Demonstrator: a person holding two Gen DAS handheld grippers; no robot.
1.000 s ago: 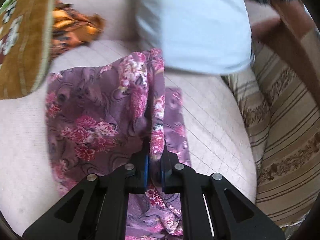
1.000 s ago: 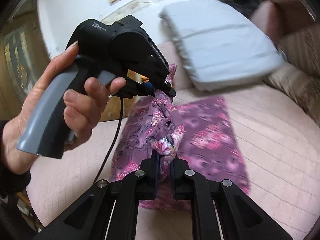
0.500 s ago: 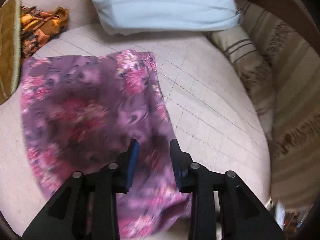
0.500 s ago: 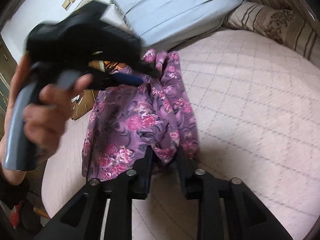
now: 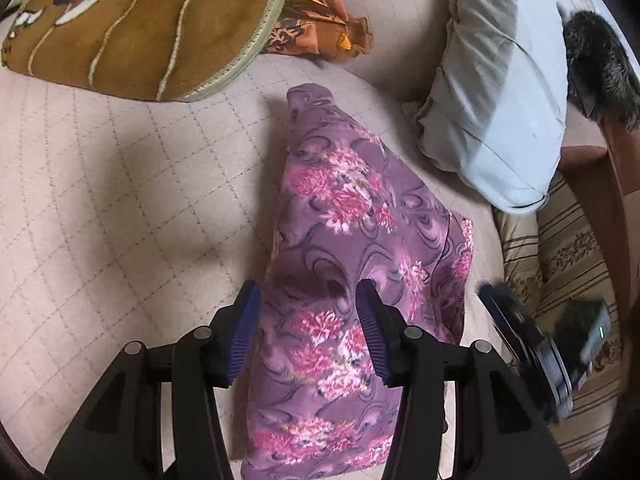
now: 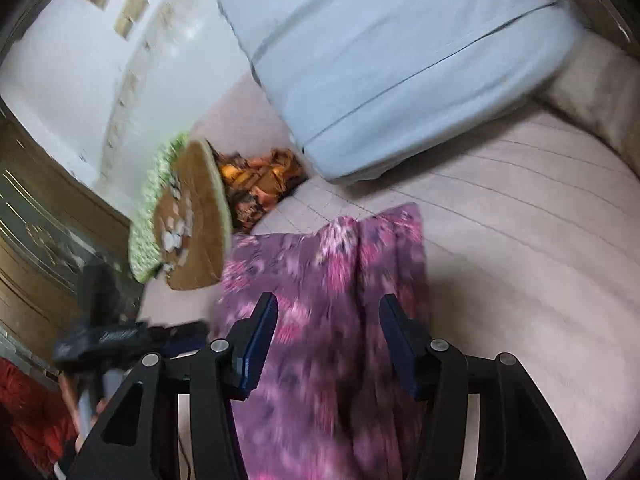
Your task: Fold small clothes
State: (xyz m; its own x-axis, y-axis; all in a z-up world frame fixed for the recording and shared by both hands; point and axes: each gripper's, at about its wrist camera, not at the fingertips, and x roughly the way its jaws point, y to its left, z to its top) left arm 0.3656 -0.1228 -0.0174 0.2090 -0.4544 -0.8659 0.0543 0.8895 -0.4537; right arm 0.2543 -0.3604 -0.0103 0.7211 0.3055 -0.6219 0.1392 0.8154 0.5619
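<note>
A purple cloth with pink flowers (image 5: 352, 240) lies folded flat on the pale quilted bed (image 5: 120, 200). My left gripper (image 5: 306, 300) is open and empty, hovering over the cloth's near half. The same cloth shows blurred in the right wrist view (image 6: 332, 300). My right gripper (image 6: 328, 312) is open and empty above it. The right gripper's body shows at the right edge of the left wrist view (image 5: 532, 352). The left gripper shows blurred at the left of the right wrist view (image 6: 108, 332).
A light blue pillow (image 5: 500, 80) leans at the head of the bed. A brown patterned cushion (image 5: 140, 20) and an orange patterned cloth (image 5: 320, 20) lie at the far left. A striped beige pillow (image 5: 568, 260) lies on the right, by a wooden bed frame (image 5: 616, 168).
Both grippers held the bunched cloth up a second ago. They opened and let it go, and it now lies flat. Both grippers have drawn back above it.
</note>
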